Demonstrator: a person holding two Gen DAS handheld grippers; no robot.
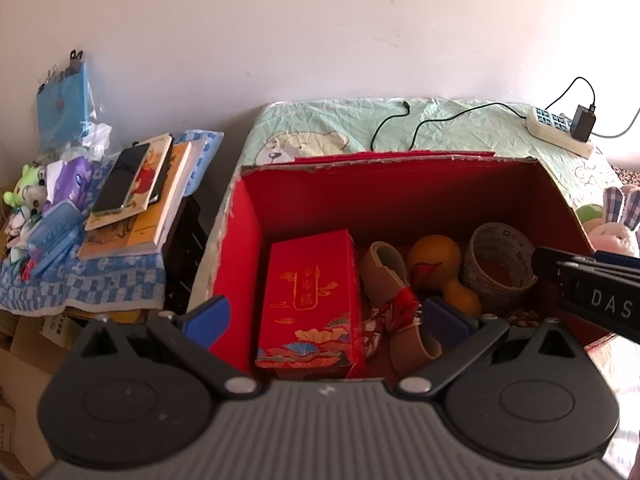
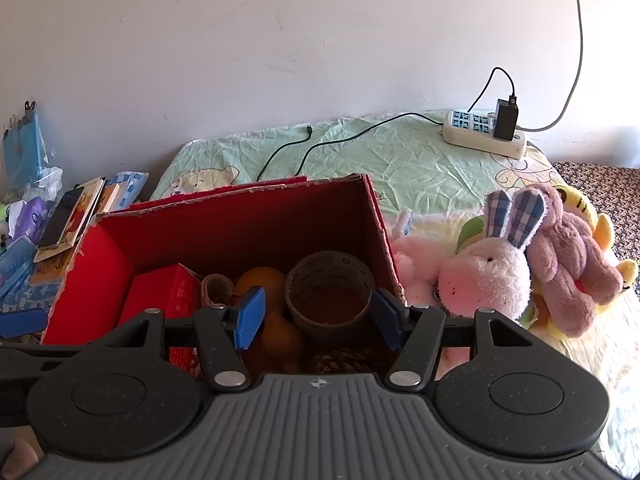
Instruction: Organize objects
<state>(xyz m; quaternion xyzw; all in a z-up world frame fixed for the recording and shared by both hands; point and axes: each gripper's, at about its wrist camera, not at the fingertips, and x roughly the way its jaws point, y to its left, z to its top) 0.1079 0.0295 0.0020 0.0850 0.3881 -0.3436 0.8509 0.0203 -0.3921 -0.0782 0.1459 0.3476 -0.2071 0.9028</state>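
red cardboard box (image 1: 240,264) sits on the bed with its top open, and it's where things are being collected: small red gift box (image 1: 310,304) standing at its left, a strip of brown leather with a red tie (image 1: 394,292) beside that, an orange gourd (image 1: 438,264) in the middle, a roll of tape (image 2: 329,288) at the right, what looks like a pine cone (image 2: 344,360) near the front wall. left gripper (image 1: 326,316) hovers over the front of the box, jaws spread wide, nothing between them. right gripper (image 2: 318,316) hangs over the tape side, jaws also apart and empty. my read: the box contents are settled and the next load is the soft toys, pink rabbit (image 2: 484,276) and purple plush (image 2: 568,256) lying together just right of the box on the sheet, touching each other. to do it well: take the rabbit with the right gripper since it's nearest, grip the body rather than an ear so it doesn't swing, lift clear of the box wall (image 2: 386,248) before moving across, and drop it into free space behind the tape roll. plush compresses, so close fully. keep the left gripper out of the crossing path; the two tools are close already. books and phone on the side table (image 1: 120,276) are well apart, leave them for later. power strip (image 2: 482,136) and cable at the far bed edge aren't in the way.
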